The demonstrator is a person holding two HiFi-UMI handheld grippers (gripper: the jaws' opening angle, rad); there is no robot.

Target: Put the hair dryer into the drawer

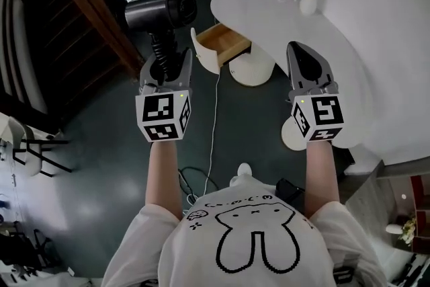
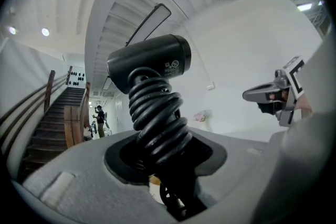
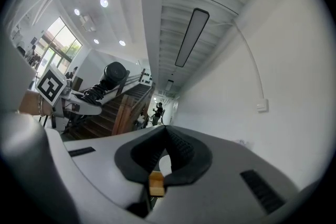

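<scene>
Left gripper (image 1: 165,70) clamps hair dryer (image 1: 161,10) — drawer (image 1: 225,44) beyond, open.

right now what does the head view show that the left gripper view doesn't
Only the head view shows the open drawer at the white table's edge, and a thin white cable running below it. Only the left gripper view shows the long ceiling light and a distant person near the stairs. Both show the hair dryer, its cord-wrapped handle clamped in the left gripper, and the right gripper, shut and empty.
</scene>
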